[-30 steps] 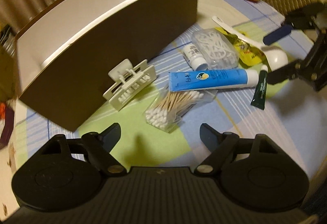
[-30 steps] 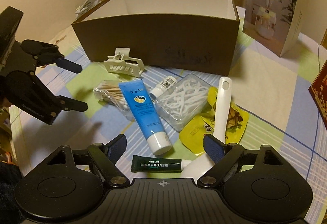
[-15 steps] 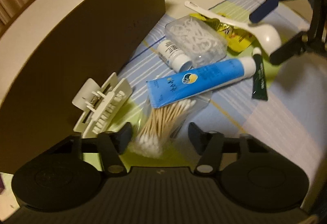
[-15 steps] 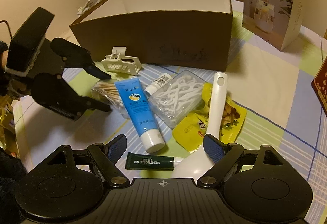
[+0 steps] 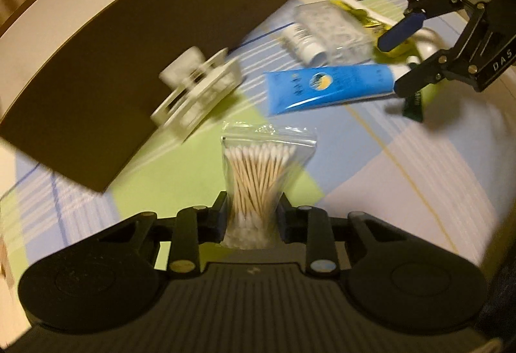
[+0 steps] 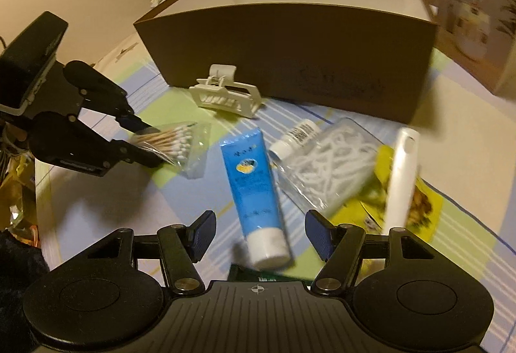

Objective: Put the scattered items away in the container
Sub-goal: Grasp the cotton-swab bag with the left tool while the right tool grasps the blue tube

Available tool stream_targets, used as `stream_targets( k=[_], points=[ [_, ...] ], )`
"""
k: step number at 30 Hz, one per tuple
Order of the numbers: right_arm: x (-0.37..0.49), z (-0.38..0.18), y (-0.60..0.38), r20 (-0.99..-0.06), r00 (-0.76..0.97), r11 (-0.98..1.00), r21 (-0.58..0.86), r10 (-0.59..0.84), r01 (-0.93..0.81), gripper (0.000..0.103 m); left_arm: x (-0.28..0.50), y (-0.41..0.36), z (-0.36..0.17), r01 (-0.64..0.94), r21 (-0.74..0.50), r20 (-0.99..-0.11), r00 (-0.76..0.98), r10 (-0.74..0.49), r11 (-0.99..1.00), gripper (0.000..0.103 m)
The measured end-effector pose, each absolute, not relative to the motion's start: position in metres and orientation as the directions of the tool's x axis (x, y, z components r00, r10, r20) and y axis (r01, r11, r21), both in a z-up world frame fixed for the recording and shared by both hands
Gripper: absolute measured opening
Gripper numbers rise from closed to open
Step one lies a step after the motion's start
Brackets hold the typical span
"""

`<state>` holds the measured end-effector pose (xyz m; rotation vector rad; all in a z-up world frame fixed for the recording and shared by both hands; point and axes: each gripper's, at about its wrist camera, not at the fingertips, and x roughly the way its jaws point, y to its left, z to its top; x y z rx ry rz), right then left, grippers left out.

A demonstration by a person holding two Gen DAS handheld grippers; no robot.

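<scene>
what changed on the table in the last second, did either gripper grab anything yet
The left gripper moved in and closed on the bag of cotton swabs, lifting it off the cloth. The right gripper, still open, edged toward the blue tube. The hair clip and brown box stayed put.

Dim, warm yellowish light; motion blur smears both views, fisheye bends the edges, and soft shadows fall under objects.
</scene>
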<state>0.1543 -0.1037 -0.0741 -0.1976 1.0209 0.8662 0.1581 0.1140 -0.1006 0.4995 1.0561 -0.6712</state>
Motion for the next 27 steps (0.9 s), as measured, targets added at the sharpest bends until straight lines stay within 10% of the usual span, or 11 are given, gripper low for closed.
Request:
stream_targets(
  k=[7,11,14,21,27],
  points=[
    [0.154,-0.090,-0.080,-0.834,0.241,0.663,0.186,0.497,-0.725,0.045,0.153,0.125,-0.099,0.630,0.058,-0.912,0.350,-0.216,0.774,0.026],
    [0.148,-0.093,-0.070,-0.843,0.248,0.656,0.154,0.478,-0.739,0.045,0.153,0.118,-0.101,0.635,0.078,-0.914,0.353,-0.199,0.769,0.060],
    [0.151,-0.094,-0.064,-0.846,0.258,0.669,0.147,0.467,-0.729,0.045,0.157,0.113,-0.103,0.641,0.083,-0.912,0.358,-0.201,0.763,0.062],
    [0.151,-0.100,-0.050,-0.845,0.299,0.671,0.091,0.443,-0.736,0.044,0.163,0.114,-0.104,0.627,0.011,-0.906,0.336,-0.257,0.779,0.031],
    [0.146,-0.099,-0.045,-0.860,0.302,0.663,0.054,0.411,-0.747,0.037,0.159,0.112,-0.104,0.600,0.008,-0.901,0.351,-0.254,0.800,0.023]
  ],
)
